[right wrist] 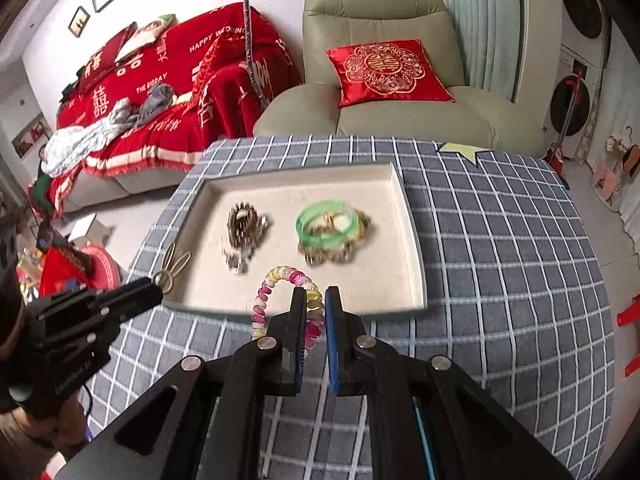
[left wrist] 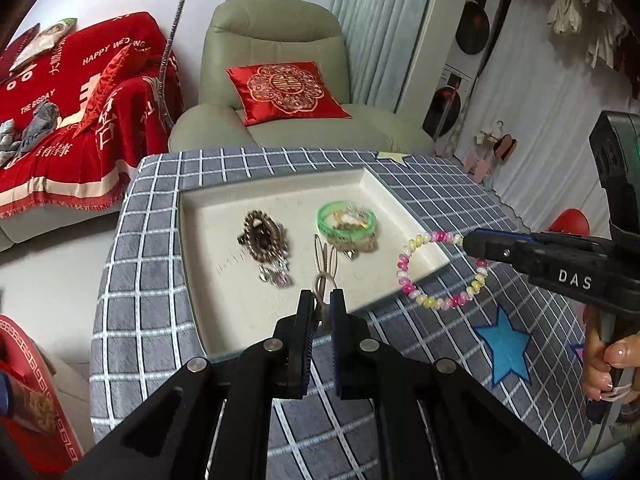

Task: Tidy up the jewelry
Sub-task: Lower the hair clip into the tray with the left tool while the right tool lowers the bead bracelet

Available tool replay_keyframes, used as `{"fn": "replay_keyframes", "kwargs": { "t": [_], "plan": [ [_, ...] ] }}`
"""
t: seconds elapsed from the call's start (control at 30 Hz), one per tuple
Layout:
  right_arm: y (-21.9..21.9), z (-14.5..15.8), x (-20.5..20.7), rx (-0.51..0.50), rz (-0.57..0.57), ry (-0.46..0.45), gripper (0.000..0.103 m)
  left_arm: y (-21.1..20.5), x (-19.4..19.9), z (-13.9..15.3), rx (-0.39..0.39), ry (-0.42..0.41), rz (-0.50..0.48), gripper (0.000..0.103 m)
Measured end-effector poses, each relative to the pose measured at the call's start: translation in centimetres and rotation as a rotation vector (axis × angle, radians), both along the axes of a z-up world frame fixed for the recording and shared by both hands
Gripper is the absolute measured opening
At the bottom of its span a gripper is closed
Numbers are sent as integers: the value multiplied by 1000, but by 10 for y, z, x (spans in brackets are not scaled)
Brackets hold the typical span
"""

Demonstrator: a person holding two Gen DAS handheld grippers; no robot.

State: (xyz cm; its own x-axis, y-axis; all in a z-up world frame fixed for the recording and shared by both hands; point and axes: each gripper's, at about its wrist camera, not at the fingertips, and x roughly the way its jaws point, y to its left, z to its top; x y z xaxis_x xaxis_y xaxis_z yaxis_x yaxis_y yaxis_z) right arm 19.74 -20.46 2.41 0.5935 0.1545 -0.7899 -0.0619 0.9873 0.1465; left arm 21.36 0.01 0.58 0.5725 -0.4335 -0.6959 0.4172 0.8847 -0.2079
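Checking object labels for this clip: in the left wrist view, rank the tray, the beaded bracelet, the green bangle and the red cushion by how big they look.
1. tray, clearly largest.
2. red cushion; it sits far back on the armchair, so its rank is only apparent.
3. beaded bracelet, hanging from the right tongs nearer the camera.
4. green bangle; the gap to the bracelet is unsure.

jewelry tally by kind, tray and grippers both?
Lying in the tray:
Dark beaded bracelet with charms: 1
Green bangle on a gold-coloured piece: 2

Held:
Bunny-ear ring, left gripper: 1
Pink-yellow bead bracelet, right gripper: 1

Total: 5
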Motion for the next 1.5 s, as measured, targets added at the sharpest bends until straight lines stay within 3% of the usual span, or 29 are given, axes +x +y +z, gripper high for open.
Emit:
{"fn": "replay_keyframes", "kwargs": {
  "t": [0.33, 0.77, 0.9, 1.5],
  "plan": [
    [-5, -30, 53, 43, -35, 57, 10, -4, 41, -15, 24, 35, 49, 23],
    [-20, -80, 75, 42, -63, 151, 10, -18, 83, -65, 127, 130, 88, 23],
    [-22, -86, 76, 52, -62, 162, 10, -21, 88, -75, 153, 154, 98, 23],
    [-20, -85, 71, 73, -57, 176, 10, -31, 81, -76, 227, 110, 115, 23]
  ]
}}
